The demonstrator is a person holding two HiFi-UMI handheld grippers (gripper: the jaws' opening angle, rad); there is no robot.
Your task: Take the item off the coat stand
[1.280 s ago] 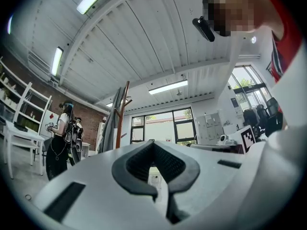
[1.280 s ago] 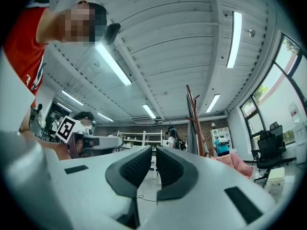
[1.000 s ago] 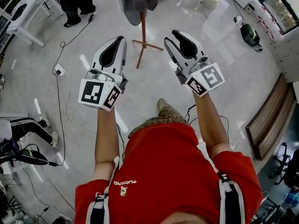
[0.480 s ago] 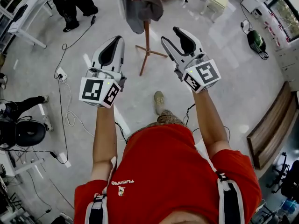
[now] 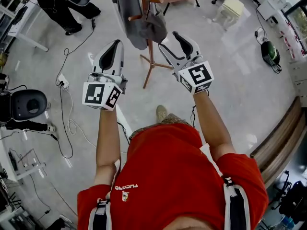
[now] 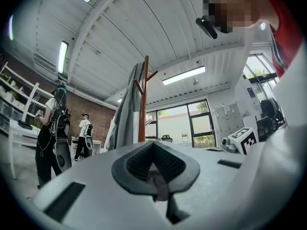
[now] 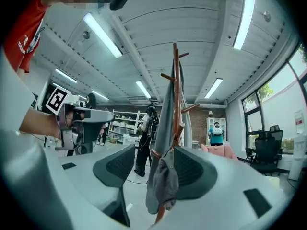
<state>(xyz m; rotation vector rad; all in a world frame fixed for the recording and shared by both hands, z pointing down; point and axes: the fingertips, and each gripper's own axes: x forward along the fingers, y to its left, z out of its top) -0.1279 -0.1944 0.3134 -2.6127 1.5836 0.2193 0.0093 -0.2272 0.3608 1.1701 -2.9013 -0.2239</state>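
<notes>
Now we stand before the coat stand (image 5: 150, 56), whose wooden pole runs down the upper middle of the head view. A long grey coat (image 5: 125, 11) hangs on its left side. A small grey cap (image 5: 155, 27) hangs from a short peg (image 7: 154, 153), just right of the pole. We take the cap to be the item to remove, since the right claw points at it.

The right claw (image 5: 168, 40) is just below and beside the cap in the head view. Its jaws are spreading apart. In the right gripper view the cap hangs low in the middle of the frame, in the gap between the two pads, and neither pad presses on it. The left claw (image 5: 114, 46) is off to the left of the pole, jaws pressed together with nothing in them.

The cap looks like limp cloth, so we judge it light, soft and easily crushed without harm. It should sag once pinched. A good hold would be the bunched crown, or the brim if firmer. We would lift it up and off the peg rather than tug it, as the slim stand might rock.
</notes>
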